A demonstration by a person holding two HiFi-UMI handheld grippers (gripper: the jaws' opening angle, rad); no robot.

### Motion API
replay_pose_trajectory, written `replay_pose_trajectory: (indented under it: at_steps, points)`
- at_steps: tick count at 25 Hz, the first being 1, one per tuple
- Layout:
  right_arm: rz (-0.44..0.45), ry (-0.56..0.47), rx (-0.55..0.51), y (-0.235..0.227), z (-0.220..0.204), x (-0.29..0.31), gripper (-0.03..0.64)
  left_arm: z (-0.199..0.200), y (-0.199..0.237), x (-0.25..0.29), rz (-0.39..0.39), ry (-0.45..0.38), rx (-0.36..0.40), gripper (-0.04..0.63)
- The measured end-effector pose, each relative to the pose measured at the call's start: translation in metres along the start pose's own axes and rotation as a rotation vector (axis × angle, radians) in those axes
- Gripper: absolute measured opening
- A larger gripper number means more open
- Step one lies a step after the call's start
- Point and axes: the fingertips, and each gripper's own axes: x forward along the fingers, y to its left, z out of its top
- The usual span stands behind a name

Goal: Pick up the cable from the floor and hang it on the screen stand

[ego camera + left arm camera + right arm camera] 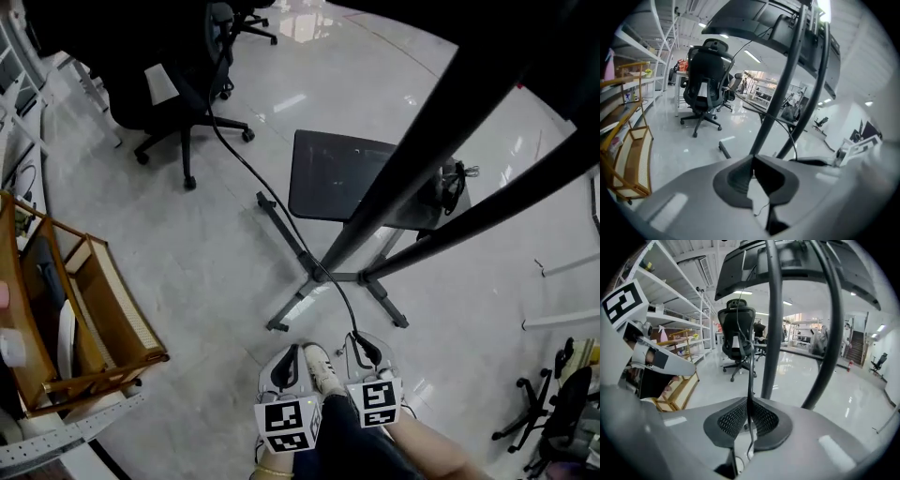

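**Cable (pixel 750 376) pinched in right gripper (pixel 366 349), snag risk ahead**

The right gripper's jaws were closed on the thin black cable. From there it trailed across the floor, past the screen stand (pixel 398 192), toward an office chair (pixel 178 103). The left gripper (pixel 289 361) had its jaws together, seemingly on nothing. If raised, the cable might have caught on the stand's base legs or the chair's wheels, or slid through the pads. A wooden rack (pixel 103 300) stood well apart at left.
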Motion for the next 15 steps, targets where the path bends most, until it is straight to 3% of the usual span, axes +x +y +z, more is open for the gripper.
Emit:
replay_pose_trajectory:
  at_steps: [6, 15]
  points:
    - [-0.143, -0.053, 0.089, -0.043, 0.082, -0.094, 0.022, 0.072, -0.073, -0.073, -0.107, -0.001, 0.035, 0.008]
    - [-0.151, -0.144, 0.035, -0.091, 0.247, -0.197, 0.023, 0.222, -0.172, -0.137, -0.228, -0.067, 0.184, 0.008]
